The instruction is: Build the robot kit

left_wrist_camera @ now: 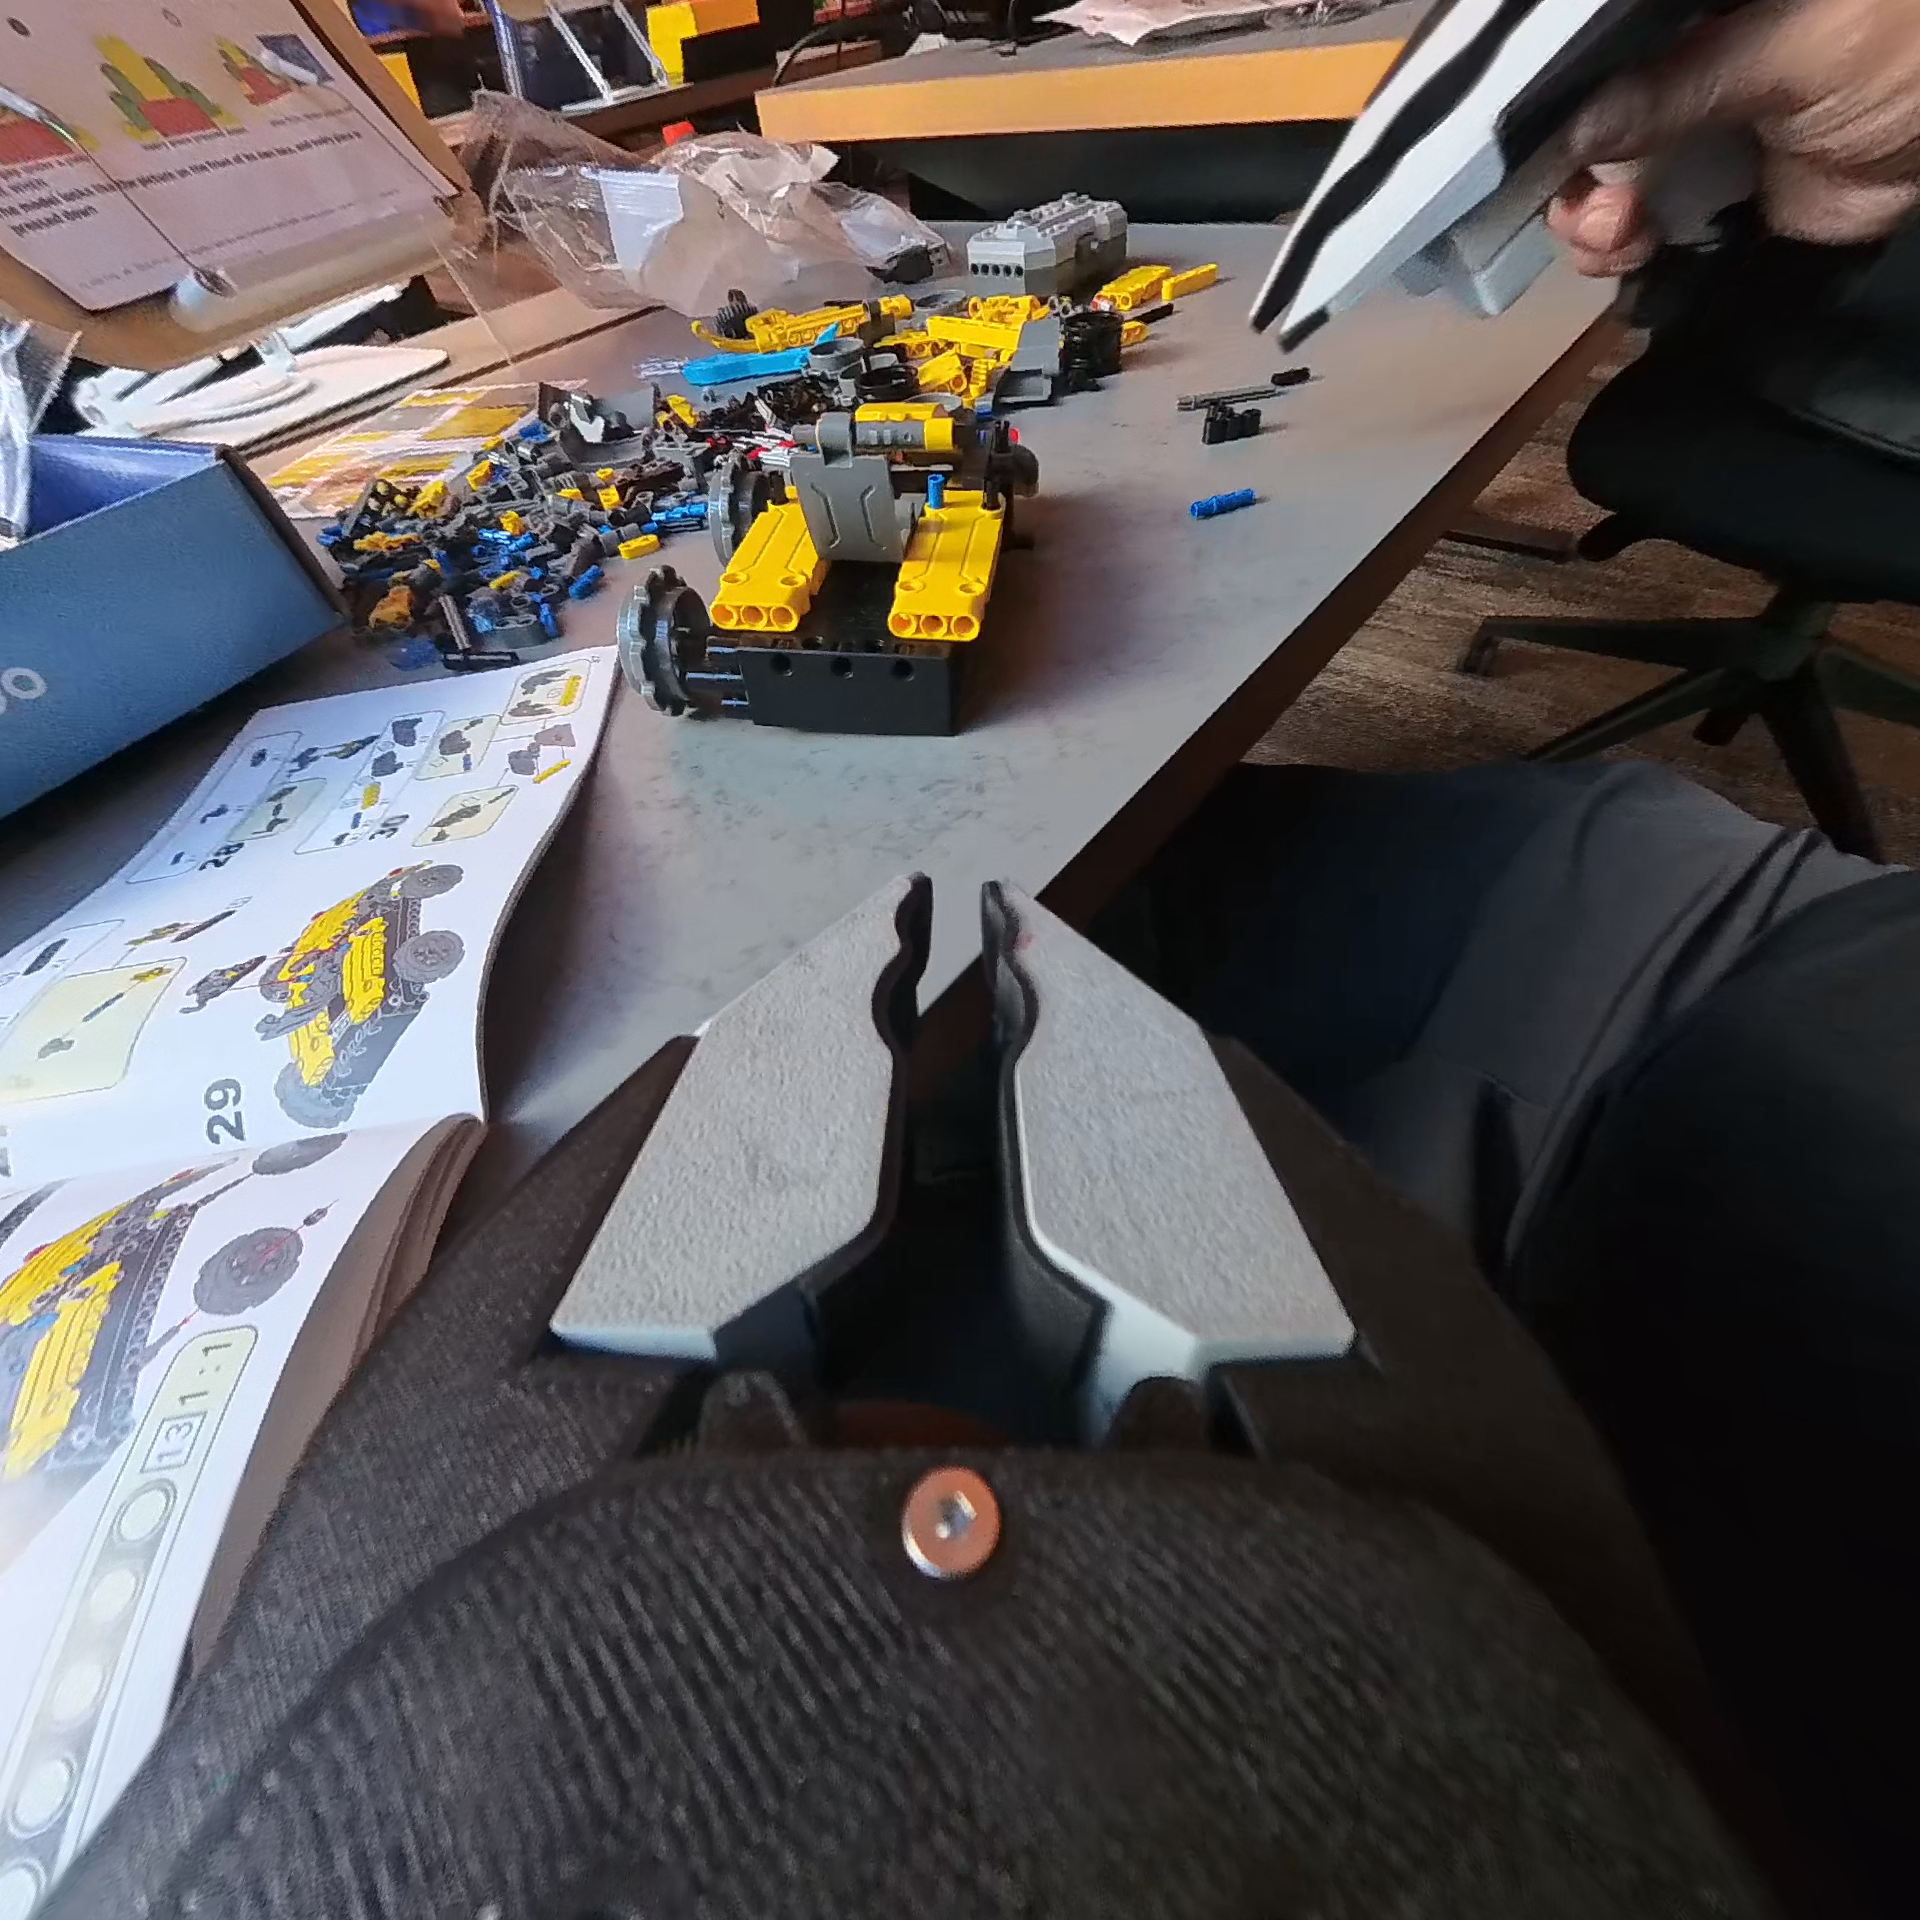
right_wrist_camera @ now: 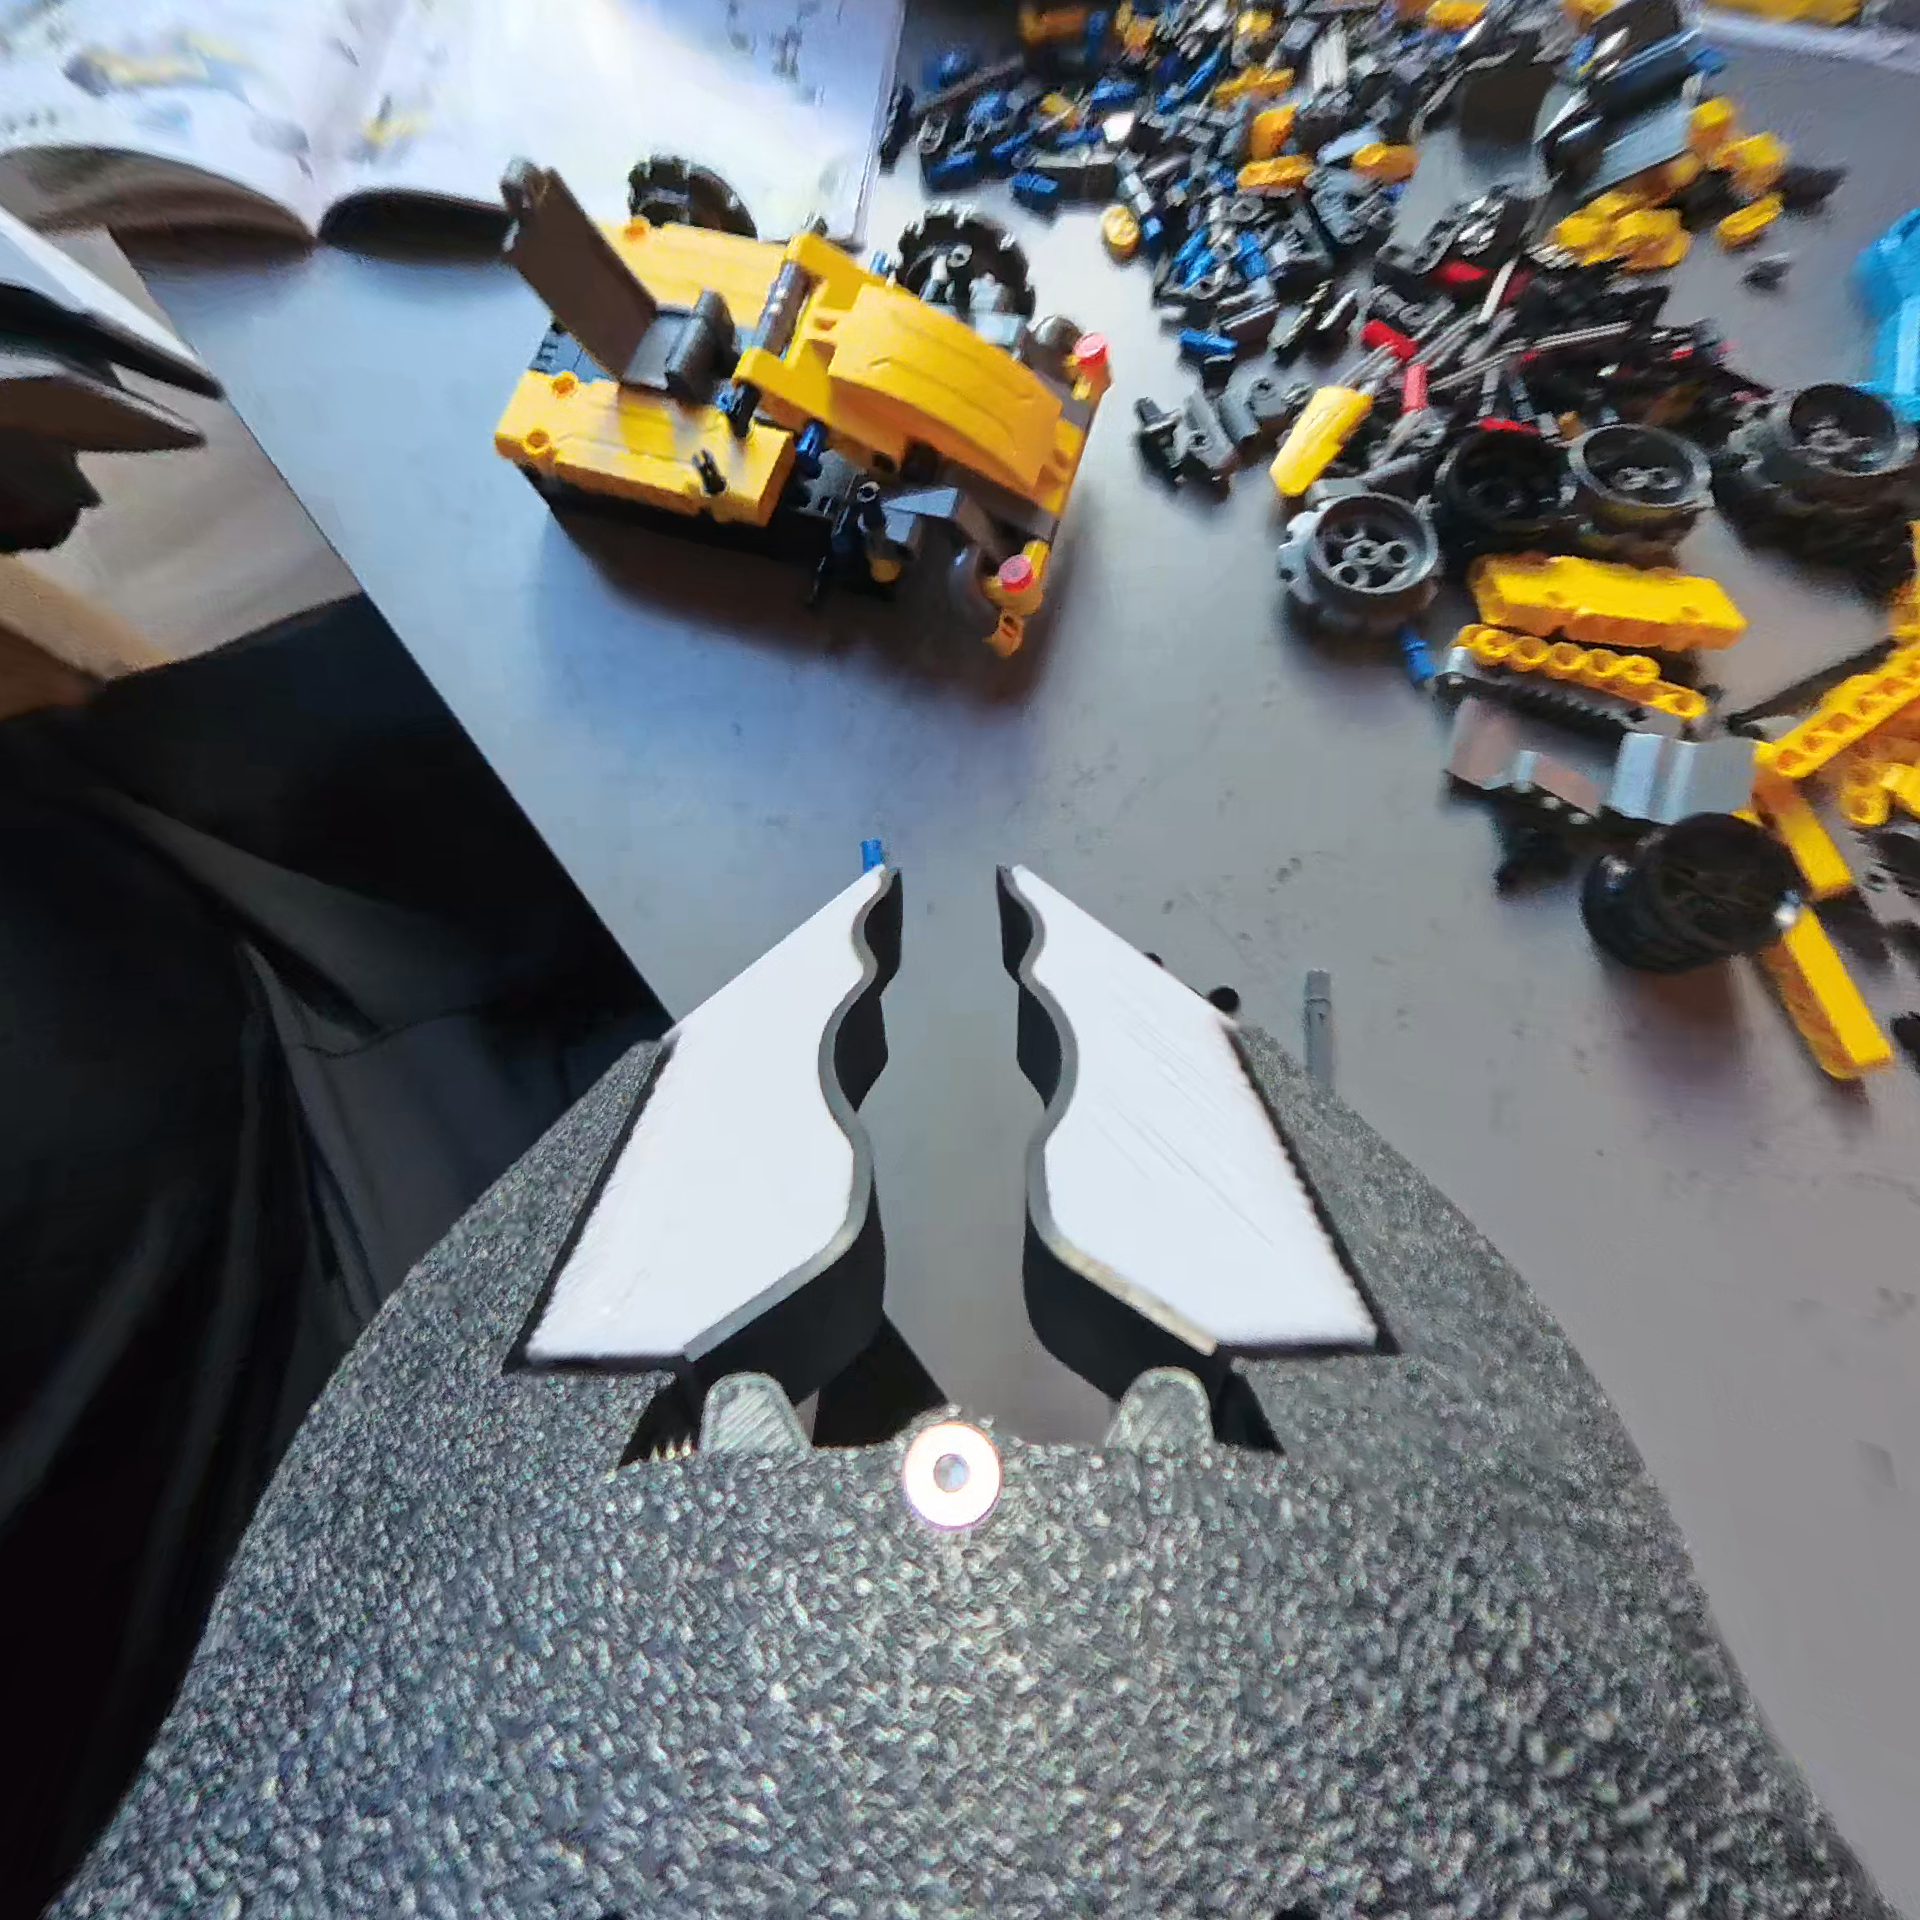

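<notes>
A half-built yellow and black brick vehicle (left_wrist_camera: 862, 582) stands on the grey table (left_wrist_camera: 831, 831); it also shows in the right wrist view (right_wrist_camera: 800, 405). My left gripper (left_wrist_camera: 958, 888) hovers at the table's near edge, slightly open and empty, well short of the vehicle. My right gripper (right_wrist_camera: 945, 873) is open and empty above bare table, with a small blue pin (right_wrist_camera: 871, 852) just past its left fingertip and a grey axle (right_wrist_camera: 1317, 1023) to its right. In the left wrist view the right gripper (left_wrist_camera: 1276, 330) is held by a hand at the top right, above the blue pin (left_wrist_camera: 1221, 505).
An open instruction booklet (left_wrist_camera: 312, 935) lies at the left. Loose yellow, blue and black parts (left_wrist_camera: 499, 540) and wheels (right_wrist_camera: 1642, 488) are heaped beyond the vehicle. A blue box (left_wrist_camera: 135, 603), plastic bags (left_wrist_camera: 707, 218) and a grey block (left_wrist_camera: 1049, 244) stand farther back. An office chair (left_wrist_camera: 1714, 582) is at the right. The grey axle (right_wrist_camera: 1317, 1023) lies some 8 cm from my right tips, 30 cm from my left tips.
</notes>
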### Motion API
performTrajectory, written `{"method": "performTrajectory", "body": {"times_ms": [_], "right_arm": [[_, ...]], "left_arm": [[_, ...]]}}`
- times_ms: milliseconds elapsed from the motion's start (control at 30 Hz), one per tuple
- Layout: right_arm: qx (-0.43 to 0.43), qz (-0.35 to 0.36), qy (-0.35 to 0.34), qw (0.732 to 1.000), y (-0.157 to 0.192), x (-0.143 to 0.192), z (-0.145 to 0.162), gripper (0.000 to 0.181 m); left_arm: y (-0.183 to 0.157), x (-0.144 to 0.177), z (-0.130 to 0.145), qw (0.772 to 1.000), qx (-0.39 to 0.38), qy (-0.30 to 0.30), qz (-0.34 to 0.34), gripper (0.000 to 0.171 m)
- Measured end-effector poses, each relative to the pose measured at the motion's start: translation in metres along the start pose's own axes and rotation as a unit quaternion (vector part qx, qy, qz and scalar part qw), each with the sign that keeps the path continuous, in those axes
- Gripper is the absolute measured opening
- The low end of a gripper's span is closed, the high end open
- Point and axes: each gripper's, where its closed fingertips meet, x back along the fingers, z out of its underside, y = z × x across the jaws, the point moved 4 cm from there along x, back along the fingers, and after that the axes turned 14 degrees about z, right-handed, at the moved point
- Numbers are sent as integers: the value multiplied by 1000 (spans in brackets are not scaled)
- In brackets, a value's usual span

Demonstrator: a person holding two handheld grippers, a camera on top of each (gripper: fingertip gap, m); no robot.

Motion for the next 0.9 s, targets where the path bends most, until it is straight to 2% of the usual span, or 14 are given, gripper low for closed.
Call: {"method": "performTrajectory", "body": {"times_ms": [333,500,567,667,900], "right_arm": [[-84,69,-94,990,-25,26,22,23],[-98,82,-74,989,-29,21,34,17],[-104,66,-61,991,-25,14,35,17],[-91,101,-21,990,-31,2,41,18],[-88,104,14,991,-35,-13,40,21]], "left_arm": [[-8,-5,-10,999,-47,-20,3,11],[-16,-10,-8,996,-85,-4,4,10],[-17,-11,-5,996,-89,8,0,9],[-18,-10,-5,995,-96,12,-8,8],[-18,-9,-5,996,-88,7,-3,6]]}}
